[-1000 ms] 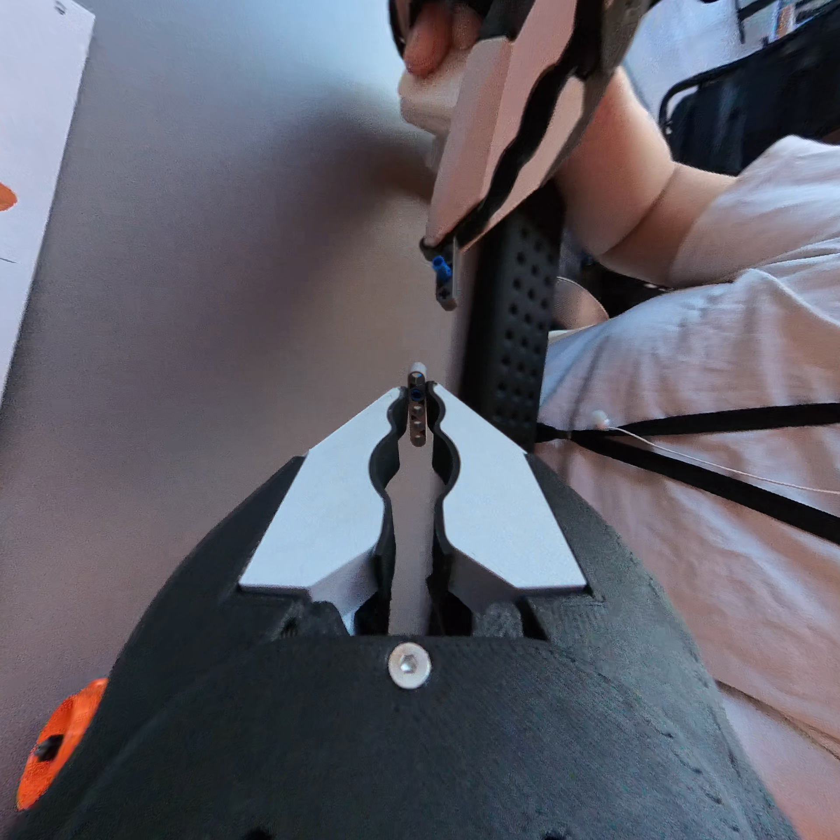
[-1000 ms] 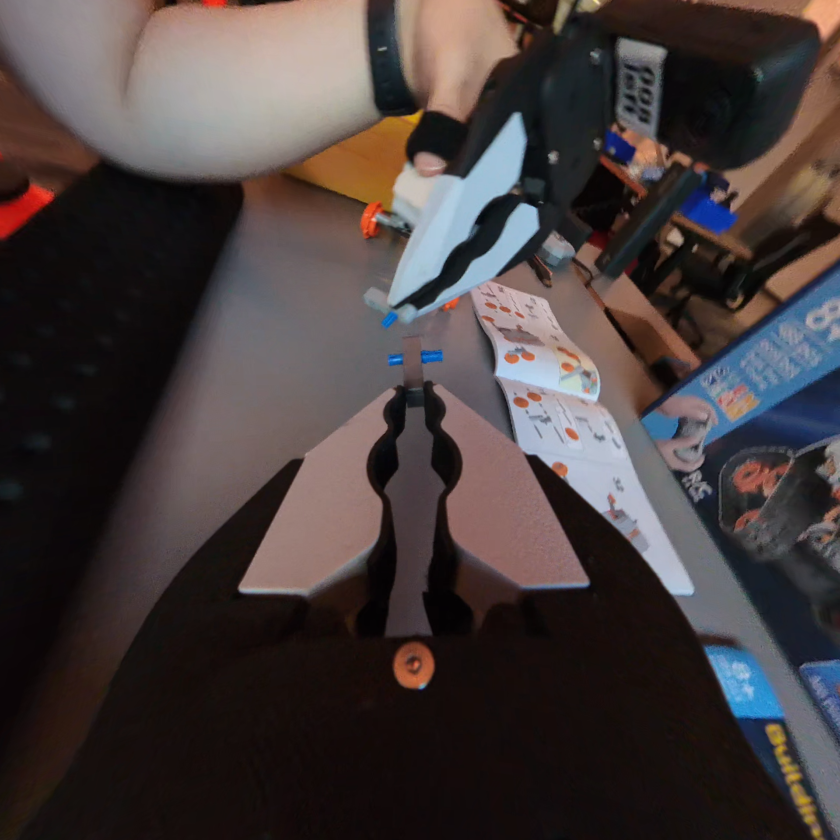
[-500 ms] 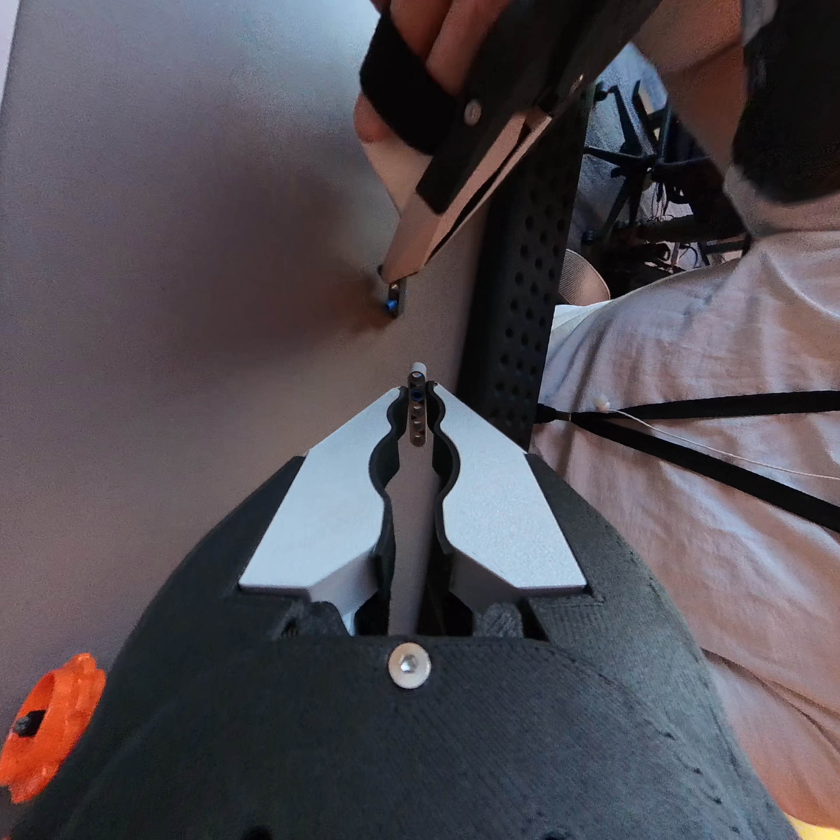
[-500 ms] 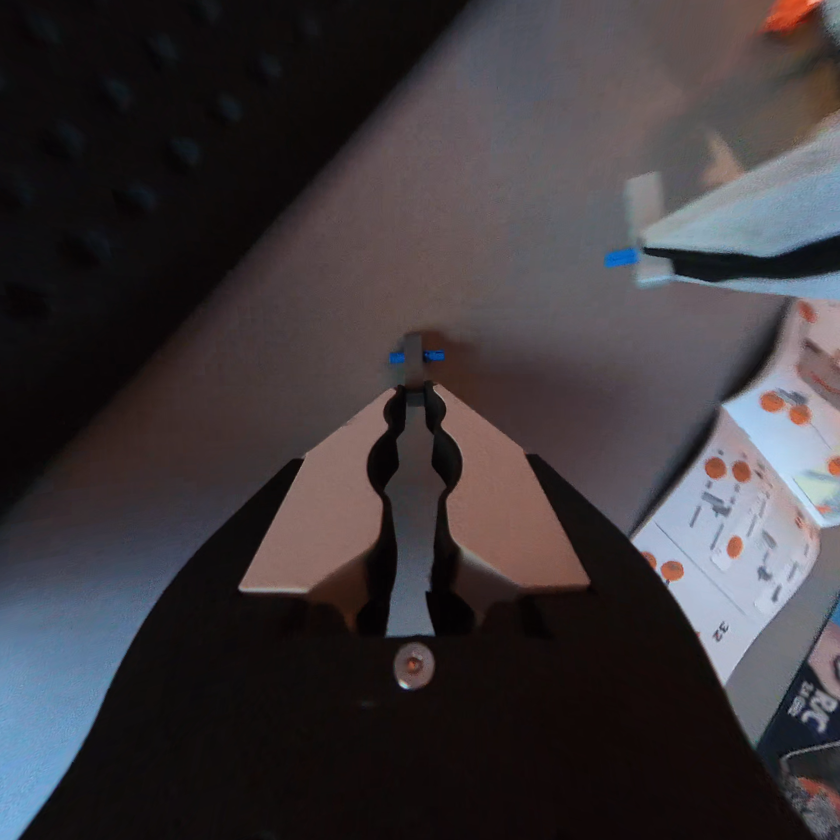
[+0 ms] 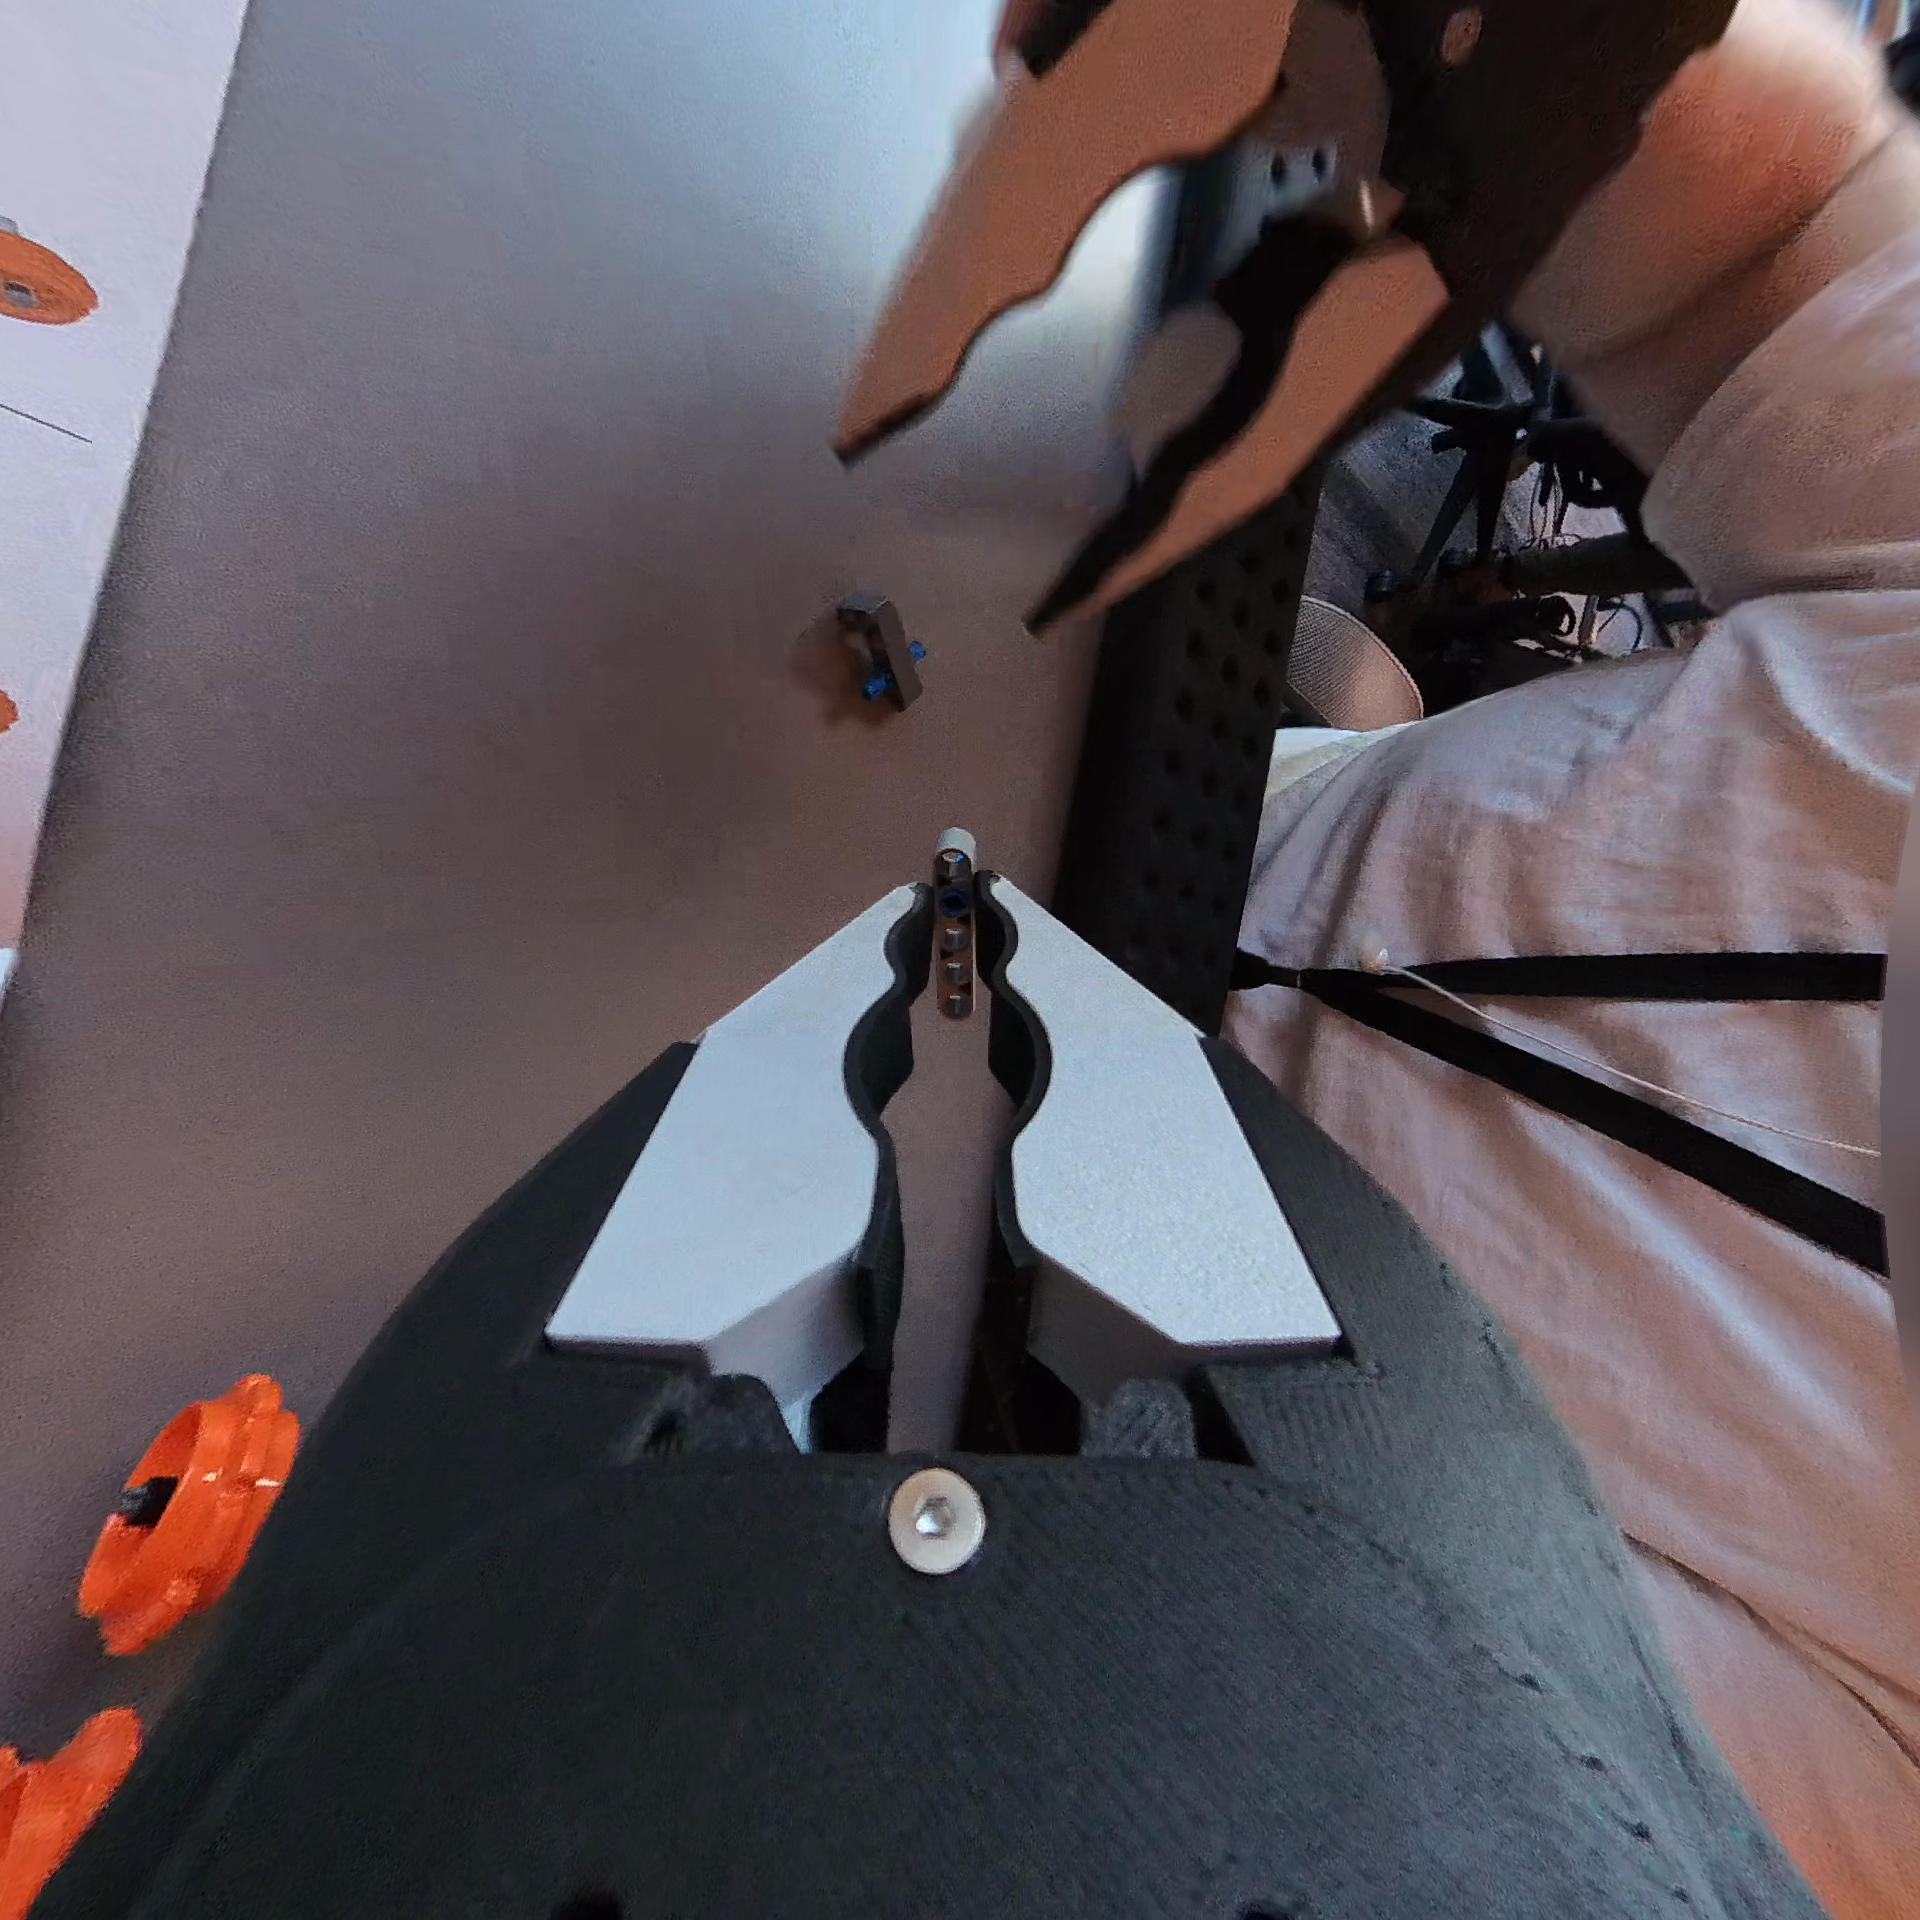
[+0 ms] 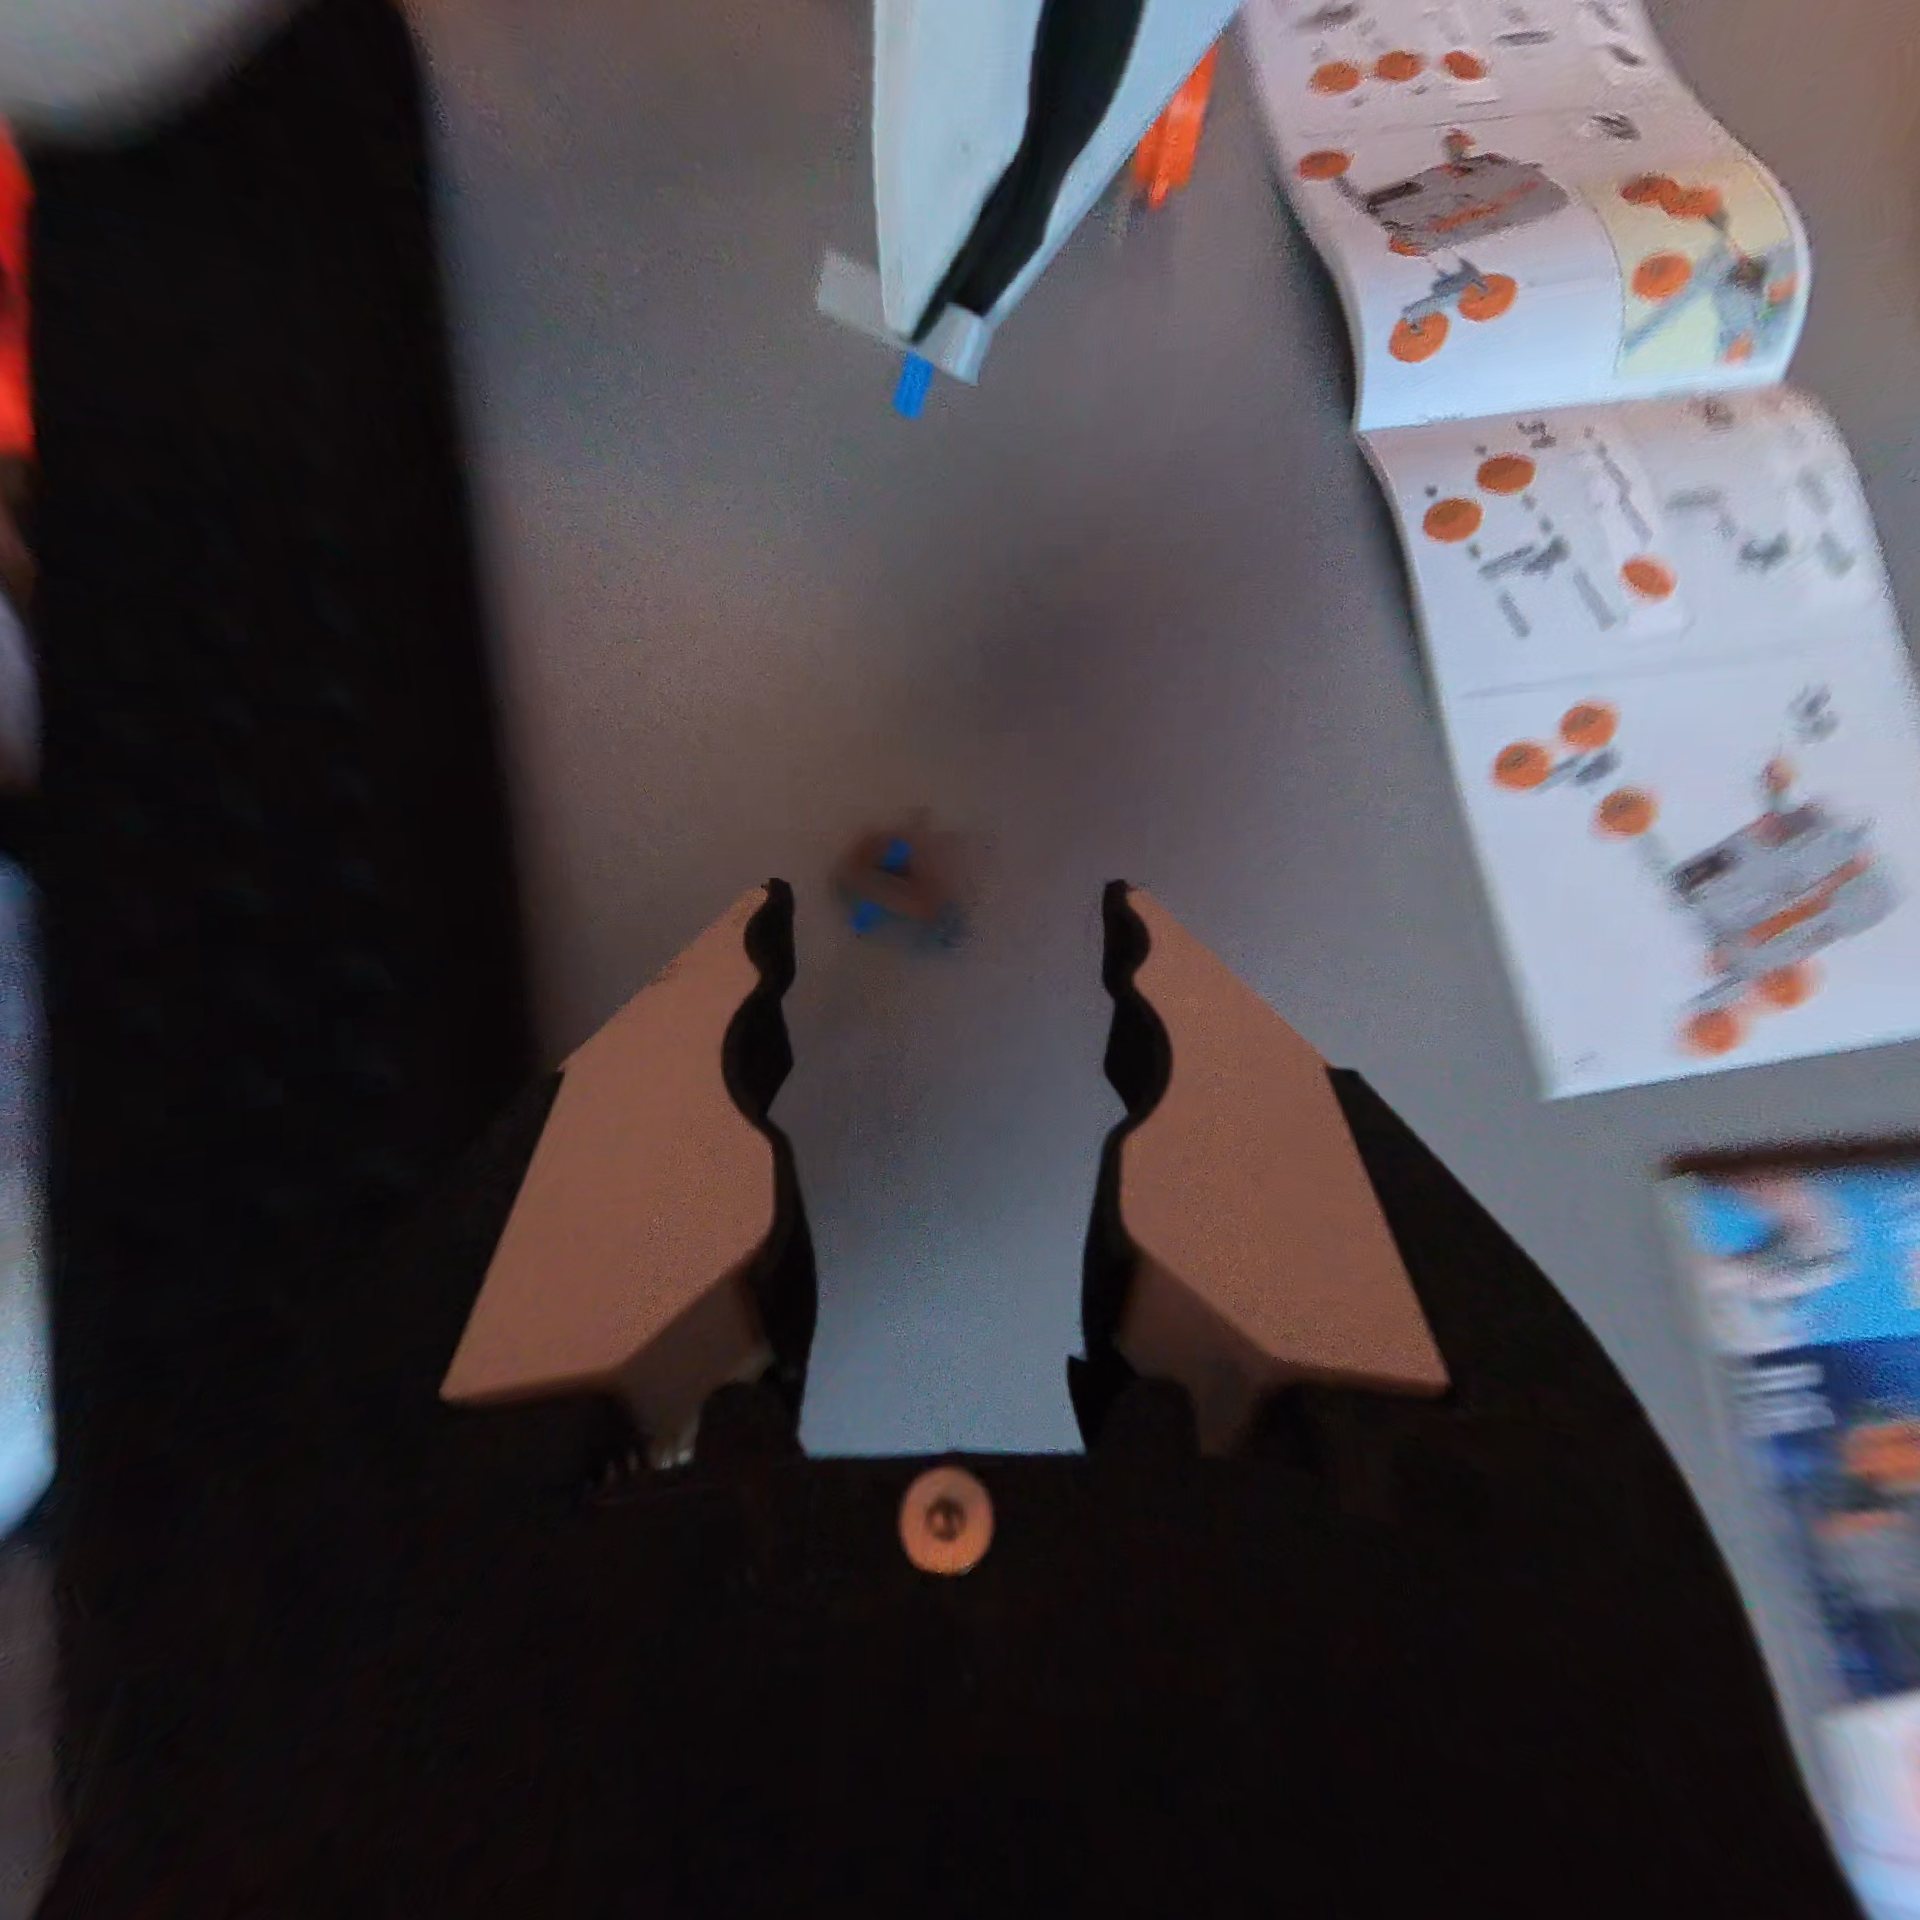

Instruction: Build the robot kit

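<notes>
My left gripper [image 5: 953, 891] is shut on a small grey beam with holes [image 5: 954, 951], white-tipped at its far end. It also shows at the top of the right wrist view [image 6: 940, 327], where the beam [image 6: 961, 348] carries a blue pin [image 6: 912, 382]. My right gripper [image 6: 945, 891] is open and empty, just above a small grey piece with blue pins [image 6: 894, 891], blurred, between its tips. In the left wrist view that piece [image 5: 881, 657] lies loose on the grey table [image 5: 468, 727], with the open right gripper [image 5: 935, 538] above it.
An open instruction booklet [image 6: 1610, 623] and a blue box [image 6: 1818, 1403] lie to the right. Orange wheels [image 5: 182, 1507] sit at the left, next to a white sheet [image 5: 62, 468]. A black perforated strip [image 5: 1174, 810] runs along the table edge by a person's white shirt [image 5: 1558, 1143]. Across from one pair of fingers to the other is roughly 9 centimetres.
My right gripper has opened and let go of the grey piece with blue pins, which now lies on the table. The left gripper still holds its beam.
</notes>
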A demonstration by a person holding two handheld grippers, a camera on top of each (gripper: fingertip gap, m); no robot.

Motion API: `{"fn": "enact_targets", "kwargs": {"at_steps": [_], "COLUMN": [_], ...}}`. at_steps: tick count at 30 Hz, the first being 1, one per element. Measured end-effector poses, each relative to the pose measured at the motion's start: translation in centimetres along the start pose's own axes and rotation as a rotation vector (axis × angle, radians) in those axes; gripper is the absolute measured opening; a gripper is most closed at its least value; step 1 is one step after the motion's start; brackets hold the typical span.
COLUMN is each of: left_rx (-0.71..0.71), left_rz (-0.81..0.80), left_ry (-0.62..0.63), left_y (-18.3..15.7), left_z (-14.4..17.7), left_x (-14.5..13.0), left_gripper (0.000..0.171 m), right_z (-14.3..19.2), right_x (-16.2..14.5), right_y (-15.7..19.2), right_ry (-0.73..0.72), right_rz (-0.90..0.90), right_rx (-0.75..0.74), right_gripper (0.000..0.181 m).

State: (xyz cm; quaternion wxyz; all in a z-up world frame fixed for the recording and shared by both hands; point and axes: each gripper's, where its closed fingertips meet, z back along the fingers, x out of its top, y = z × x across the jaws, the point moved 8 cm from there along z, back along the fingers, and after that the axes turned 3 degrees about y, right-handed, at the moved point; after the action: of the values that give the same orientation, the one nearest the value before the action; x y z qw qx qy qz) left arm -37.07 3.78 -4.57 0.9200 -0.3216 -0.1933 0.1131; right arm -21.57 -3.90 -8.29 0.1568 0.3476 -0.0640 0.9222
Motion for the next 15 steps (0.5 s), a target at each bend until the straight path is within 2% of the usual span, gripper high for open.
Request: {"fn": "enact_targets", "kwargs": {"at_steps": [2,6,11,13,15], "left_rx": [0.0,-0.006,0.0,-0.003,-0.016], "left_rz": [-0.008,0.003,-0.019,-0.027,-0.027], "left_ry": [-0.025,-0.058,-0.063,-0.073,-0.073], "left_y": [0.0,0.1,-0.4,-0.6,-0.6], "left_z": [0.4,0.7,0.9,1.0,0.9], "left_x": [0.2,0.5,0.5,0.5,0.6], "left_gripper": [0.005,0.005,0.005,0.005,0.005], "right_z": [-0.7,-2.4,-4.1,-4.1,-4.1], "right_x": [-0.7,-1.1,-1.5,-1.5,-1.7], "right_y": [1.9,3.3,3.7,3.6,3.5], "right_ry": [-0.084,-0.044,0.019,0.0,0.007], "right_rz": [-0.139,-0.132,-0.19,-0.202,-0.203], "right_rx": [-0.086,-0.325,-0.308,-0.333,-0.348], "right_gripper": [0.063,0.062,0.045,0.039,0.039]}}
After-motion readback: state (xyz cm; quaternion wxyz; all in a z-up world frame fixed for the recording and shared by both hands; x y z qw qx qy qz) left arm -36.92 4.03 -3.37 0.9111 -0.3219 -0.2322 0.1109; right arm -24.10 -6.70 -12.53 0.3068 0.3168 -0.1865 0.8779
